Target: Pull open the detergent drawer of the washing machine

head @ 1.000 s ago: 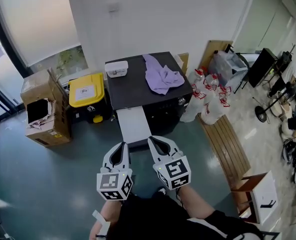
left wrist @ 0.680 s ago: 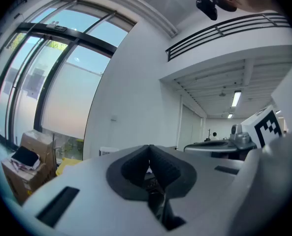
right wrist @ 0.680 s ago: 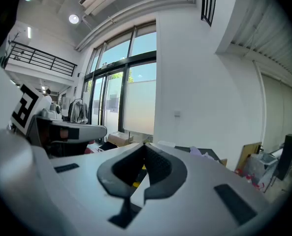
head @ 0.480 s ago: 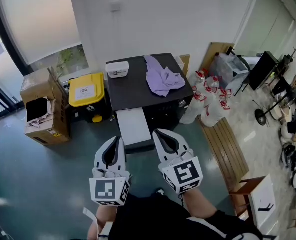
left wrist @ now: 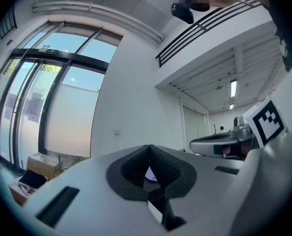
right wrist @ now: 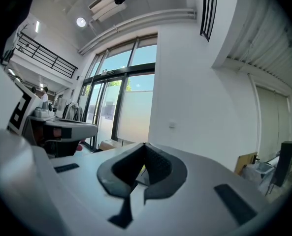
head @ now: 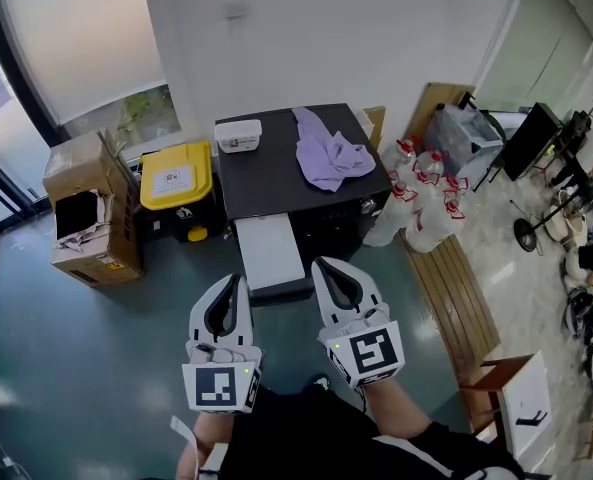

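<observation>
The black washing machine (head: 276, 173) stands against the white wall in the head view. A white flat part (head: 268, 254) juts out from its front left toward me. My left gripper (head: 237, 282) and right gripper (head: 322, 265) hover side by side just short of that part, touching nothing. Both are shut and empty. In the left gripper view the left gripper (left wrist: 149, 149) shows its dark pads pressed together, pointing level at the wall. The right gripper (right wrist: 145, 146) looks the same in the right gripper view.
A purple cloth (head: 328, 153) and a white container (head: 238, 135) lie on the machine's top. A yellow-lidded bin (head: 176, 178) and cardboard boxes (head: 81, 218) stand to its left. Bottles in bags (head: 416, 196), a wooden bench (head: 458, 290) and a chair (head: 501, 373) are on the right.
Both grippers have risen toward the head camera and look larger. The left one has rolled, so its marker cube faces the camera more squarely. The jaws stayed shut.
</observation>
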Demonstrator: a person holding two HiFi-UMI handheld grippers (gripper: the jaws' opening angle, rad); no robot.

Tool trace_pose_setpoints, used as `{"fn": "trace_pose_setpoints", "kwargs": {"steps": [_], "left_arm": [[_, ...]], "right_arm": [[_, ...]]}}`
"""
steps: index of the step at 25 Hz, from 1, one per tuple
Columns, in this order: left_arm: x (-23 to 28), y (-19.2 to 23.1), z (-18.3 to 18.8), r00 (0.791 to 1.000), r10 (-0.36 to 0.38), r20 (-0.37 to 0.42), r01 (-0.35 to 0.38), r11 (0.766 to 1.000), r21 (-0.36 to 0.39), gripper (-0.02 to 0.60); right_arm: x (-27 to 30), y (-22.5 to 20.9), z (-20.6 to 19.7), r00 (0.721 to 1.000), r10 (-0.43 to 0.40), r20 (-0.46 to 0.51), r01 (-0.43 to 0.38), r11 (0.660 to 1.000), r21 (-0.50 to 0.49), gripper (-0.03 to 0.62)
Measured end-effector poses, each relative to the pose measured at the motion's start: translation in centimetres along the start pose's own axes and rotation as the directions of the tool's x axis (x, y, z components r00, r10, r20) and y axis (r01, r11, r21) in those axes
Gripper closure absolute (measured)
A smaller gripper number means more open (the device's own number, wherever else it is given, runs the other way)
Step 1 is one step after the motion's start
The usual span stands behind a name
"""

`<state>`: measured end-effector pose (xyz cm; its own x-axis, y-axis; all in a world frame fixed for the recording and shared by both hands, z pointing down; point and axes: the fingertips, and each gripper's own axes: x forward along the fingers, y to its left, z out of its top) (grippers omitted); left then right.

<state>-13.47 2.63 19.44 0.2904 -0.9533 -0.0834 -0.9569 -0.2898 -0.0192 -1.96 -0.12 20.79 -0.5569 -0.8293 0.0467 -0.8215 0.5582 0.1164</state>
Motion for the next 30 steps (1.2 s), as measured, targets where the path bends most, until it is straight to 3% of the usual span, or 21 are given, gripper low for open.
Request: {"fn": "trace_pose_setpoints", "kwargs": {"steps": [30], "left_arm": [[-1.7,-0.3,-0.4,1.0,-0.013,-0.005,0.012,0.999,-0.031,0.56]], "right_arm": [[-1.4,1.0,0.1,1.0,-0.013,0.004,0.013,1.0,-0.02,0.586]]}}
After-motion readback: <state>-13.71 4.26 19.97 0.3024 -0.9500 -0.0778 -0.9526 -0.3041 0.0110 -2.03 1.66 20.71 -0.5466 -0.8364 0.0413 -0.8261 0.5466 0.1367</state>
